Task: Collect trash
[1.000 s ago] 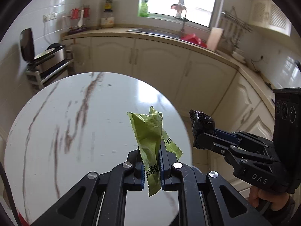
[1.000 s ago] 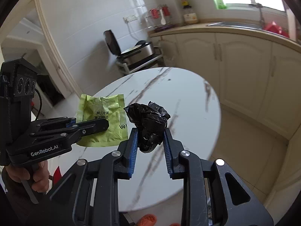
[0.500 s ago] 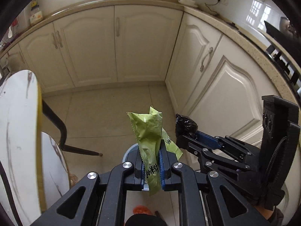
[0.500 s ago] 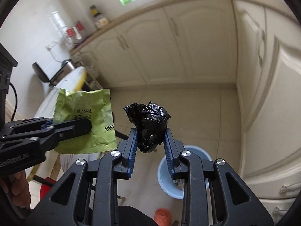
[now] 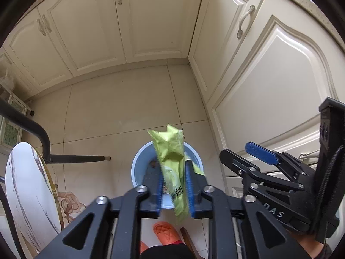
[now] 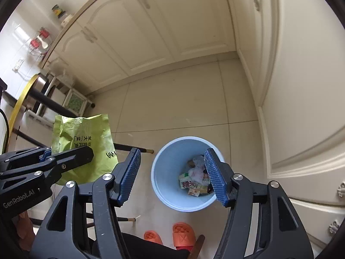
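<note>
Directly below the left tongs point(image 5: 173, 191), which clamped the green wrapper point(image 5: 172, 161) upright, sat the blue bin point(image 6: 163, 185), while the right tongs point(image 6: 172, 173) gaped wide and empty.

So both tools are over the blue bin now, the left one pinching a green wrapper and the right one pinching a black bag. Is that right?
Not quite. The right tool is open and holds nothing; the right wrist view shows its pads spread wide above the blue bin. No black bag shows between them. The rest stands: the left tool does pinch the green wrapper over the bin.
</note>
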`<act>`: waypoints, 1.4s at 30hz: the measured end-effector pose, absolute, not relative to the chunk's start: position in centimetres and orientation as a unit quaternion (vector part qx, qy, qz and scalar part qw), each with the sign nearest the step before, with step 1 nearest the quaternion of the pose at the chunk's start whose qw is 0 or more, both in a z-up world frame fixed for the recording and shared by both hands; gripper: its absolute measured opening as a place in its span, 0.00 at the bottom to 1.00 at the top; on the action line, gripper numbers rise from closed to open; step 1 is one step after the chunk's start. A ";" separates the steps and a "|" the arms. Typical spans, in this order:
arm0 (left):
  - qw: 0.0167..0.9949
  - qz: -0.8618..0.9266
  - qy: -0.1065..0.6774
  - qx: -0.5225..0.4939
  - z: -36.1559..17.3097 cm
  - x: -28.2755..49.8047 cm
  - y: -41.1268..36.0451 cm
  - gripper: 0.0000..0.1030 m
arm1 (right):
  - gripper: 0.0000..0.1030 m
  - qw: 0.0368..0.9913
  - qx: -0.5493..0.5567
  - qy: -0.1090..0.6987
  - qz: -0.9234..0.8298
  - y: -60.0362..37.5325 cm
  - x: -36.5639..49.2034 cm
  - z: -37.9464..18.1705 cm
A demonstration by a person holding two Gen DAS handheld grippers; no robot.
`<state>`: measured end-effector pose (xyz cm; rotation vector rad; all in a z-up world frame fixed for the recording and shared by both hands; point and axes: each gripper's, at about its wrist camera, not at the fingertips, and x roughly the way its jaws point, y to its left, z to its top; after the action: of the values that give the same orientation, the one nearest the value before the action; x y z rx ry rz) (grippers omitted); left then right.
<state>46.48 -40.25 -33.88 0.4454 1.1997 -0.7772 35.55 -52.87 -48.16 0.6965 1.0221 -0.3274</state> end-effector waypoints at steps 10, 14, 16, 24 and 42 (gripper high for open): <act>0.791 -0.318 0.486 0.191 -29.8 44.6 -38.7 0.69 | 0.65 0.823 0.301 0.455 -0.160 -51.8 33.8 -45.2; 0.840 -0.290 0.422 0.180 -24.5 41.9 -35.0 0.86 | 0.70 0.847 0.282 0.428 -0.141 -49.5 33.3 -41.0; 0.862 -0.282 0.385 0.168 -21.6 40.1 -32.3 0.95 | 0.81 0.861 0.265 0.414 -0.132 -47.9 33.1 -38.3; 0.937 -0.184 0.275 0.114 -12.4 32.1 -19.8 0.99 | 1.00 0.932 0.177 0.313 -0.033 -38.1 31.3 -25.2; 0.995 0.031 0.091 0.035 -6.5 5.3 -6.0 0.99 | 1.00 0.977 0.022 0.151 0.150 -14.6 23.6 -6.6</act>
<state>5.26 -5.96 -6.53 0.0701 0.1820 0.0615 23.64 -14.60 -6.61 0.0436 0.3038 0.3024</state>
